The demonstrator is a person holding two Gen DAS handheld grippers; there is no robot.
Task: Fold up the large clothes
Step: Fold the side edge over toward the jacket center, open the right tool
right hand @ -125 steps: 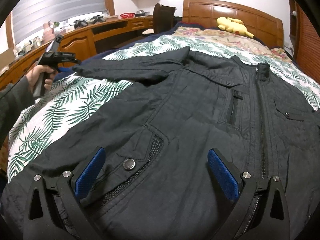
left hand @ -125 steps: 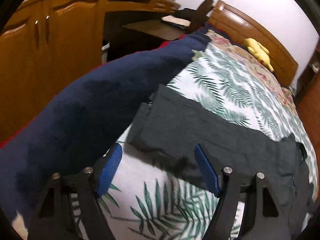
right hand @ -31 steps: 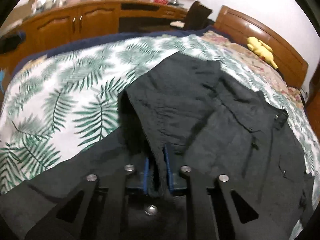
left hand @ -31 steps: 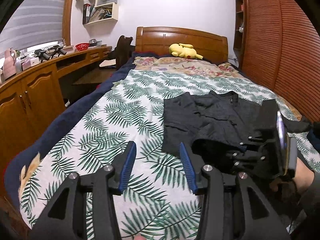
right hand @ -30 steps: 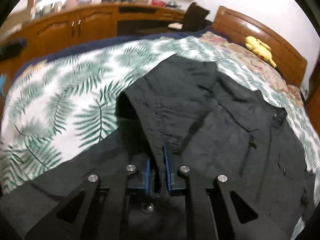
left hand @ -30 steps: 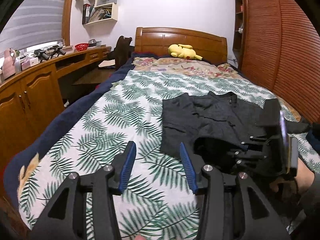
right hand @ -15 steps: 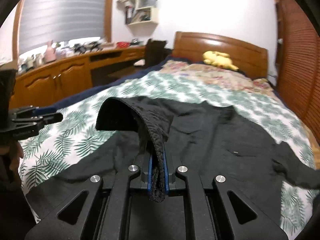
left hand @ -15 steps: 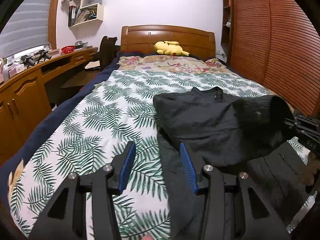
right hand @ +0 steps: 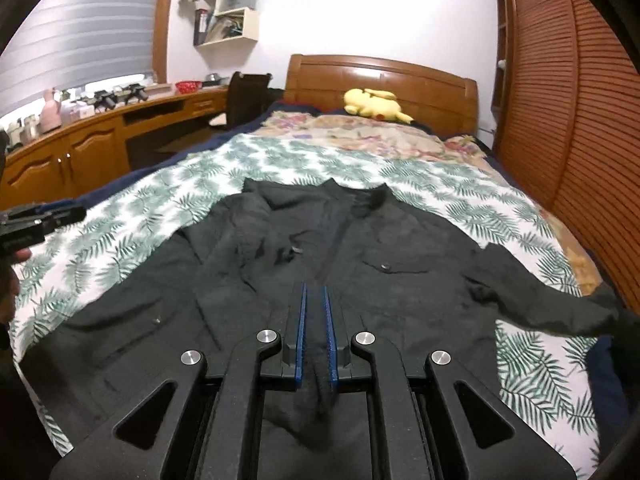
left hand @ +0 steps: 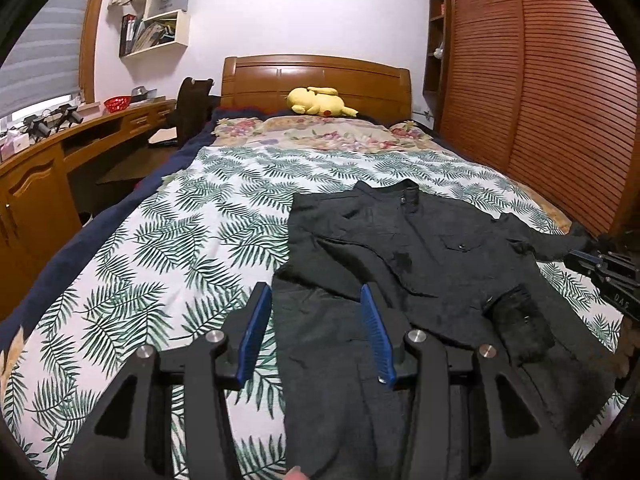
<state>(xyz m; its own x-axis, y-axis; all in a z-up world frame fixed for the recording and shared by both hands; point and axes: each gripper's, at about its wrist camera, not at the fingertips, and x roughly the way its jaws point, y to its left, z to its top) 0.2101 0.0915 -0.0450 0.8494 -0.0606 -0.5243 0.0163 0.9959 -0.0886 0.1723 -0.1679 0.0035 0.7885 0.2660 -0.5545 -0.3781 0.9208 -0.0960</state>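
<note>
Jacket point(right hand: 400, 248) lies spread on the bed point(right hand: 132, 216), collar toward the headboard. Right tool point(right hand: 315, 334) pinches a fold of its dark cloth; left tool point(left hand: 314, 332) hangs spread over its lower edge, gripping nothing.

Left gripper point(left hand: 316, 330) jaws apart, nothing between the blue pads, hovering over the left edge of a black jacket point(left hand: 420, 264) lying on a leaf-print bedspread point(left hand: 180, 248). One sleeve folded across the chest, collar toward the headboard. Yellow plush toy point(left hand: 320, 101) by the headboard point(left hand: 316, 76). Right gripper point(left hand: 612, 276) at frame edge, state unclear
</note>
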